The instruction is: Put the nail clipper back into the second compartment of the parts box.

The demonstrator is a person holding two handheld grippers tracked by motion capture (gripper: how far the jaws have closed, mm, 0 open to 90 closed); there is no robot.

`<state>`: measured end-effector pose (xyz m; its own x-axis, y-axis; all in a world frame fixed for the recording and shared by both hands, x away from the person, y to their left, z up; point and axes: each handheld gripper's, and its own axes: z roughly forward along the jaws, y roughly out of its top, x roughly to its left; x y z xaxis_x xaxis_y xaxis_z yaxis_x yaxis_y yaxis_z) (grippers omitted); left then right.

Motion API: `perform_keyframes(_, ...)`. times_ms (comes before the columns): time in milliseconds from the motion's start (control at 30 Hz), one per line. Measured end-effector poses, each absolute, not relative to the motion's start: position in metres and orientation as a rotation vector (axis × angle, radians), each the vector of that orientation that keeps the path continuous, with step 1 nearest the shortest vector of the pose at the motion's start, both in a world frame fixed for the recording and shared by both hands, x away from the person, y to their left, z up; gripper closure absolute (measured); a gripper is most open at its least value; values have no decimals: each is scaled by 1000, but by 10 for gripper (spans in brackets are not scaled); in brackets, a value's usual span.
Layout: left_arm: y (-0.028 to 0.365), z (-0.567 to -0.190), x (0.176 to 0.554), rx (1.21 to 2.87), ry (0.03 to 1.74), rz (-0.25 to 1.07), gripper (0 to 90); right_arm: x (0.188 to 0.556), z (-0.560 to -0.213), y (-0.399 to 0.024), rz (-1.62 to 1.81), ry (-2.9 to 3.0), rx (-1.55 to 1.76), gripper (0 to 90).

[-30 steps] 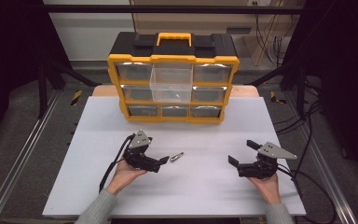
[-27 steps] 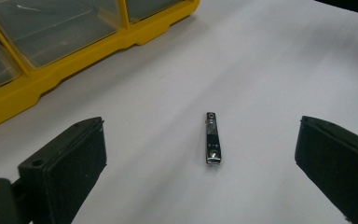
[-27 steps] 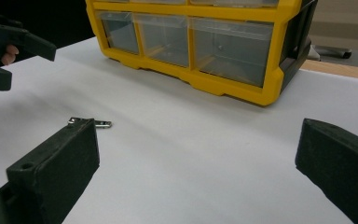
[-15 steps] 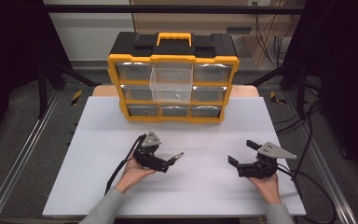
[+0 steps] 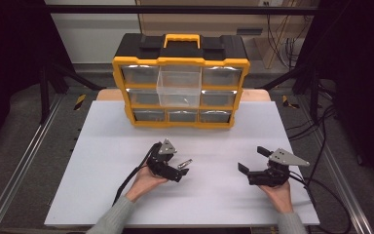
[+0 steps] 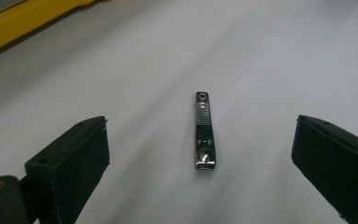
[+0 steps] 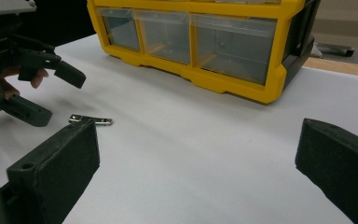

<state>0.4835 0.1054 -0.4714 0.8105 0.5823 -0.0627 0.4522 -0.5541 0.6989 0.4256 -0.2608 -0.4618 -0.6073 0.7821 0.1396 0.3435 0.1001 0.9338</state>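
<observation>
**Nail clipper pickup: lined up, nothing grabbed yet**

High view: the left gripper (image 5: pixel 181 169) sits close to the table's centre with the little nail clipper (image 5: pixel 187 162) lying flat right at its tips. The yellow drawer organizer (image 5: pixel 181 80) stands at 12 o'clock, and its top-middle drawer (image 5: pixel 178 89) is pulled out, so my guess is that's where the clipper ends up. The right gripper (image 5: pixel 251 160) rests over at 3 o'clock, well apart from the clipper.

Left gripper view: jaws spread wide, clipper (image 6: pixel 203 130) dead centre between them on the white table (image 6: pixel 279 56), touching neither. So no grip yet; closing, lifting and carrying to the drawer all look left to do.

Right gripper view: its own jaws gape wide too, holding nothing, with the clipper (image 7: pixel 91 120) off at 10 o'clock.
</observation>
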Motion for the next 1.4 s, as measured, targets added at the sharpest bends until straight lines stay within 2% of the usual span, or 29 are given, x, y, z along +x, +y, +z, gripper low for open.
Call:
perform_keyframes(267,103,-476,485,2272,782,201,108,426,-462,-261,1512,1995,1103,4)
perform_keyframes(500,103,-478,487,2277,803,156,254,426,-462,-260,1506,2001,1108,4)
perform_keyframes(533,103,-479,487,2277,802,149,254,426,-462,-260,1506,2001,1108,4)
perform_keyframes(567,102,-479,487,2277,803,146,307,426,-462,-261,1510,1999,1107,4)
perform_keyframes(600,102,-479,487,2280,803,144,307,426,-462,-261,1510,1999,1107,4)
perform_keyframes(633,101,-479,486,2282,805,142,354,426,-462,-261,1513,1997,1106,4)
perform_keyframes(700,101,-480,486,2285,804,143,372,426,-462,-261,1514,1997,1106,4)
perform_keyframes(733,100,-480,486,2295,796,139,424,426,-462,-261,1513,1997,1106,4)
perform_keyframes(1033,98,-480,485,2310,790,147,590,426,-462,-261,1509,1999,1108,4)
perform_keyframes(1400,97,-480,486,2318,794,157,690,427,-462,-261,1509,1996,1108,4)
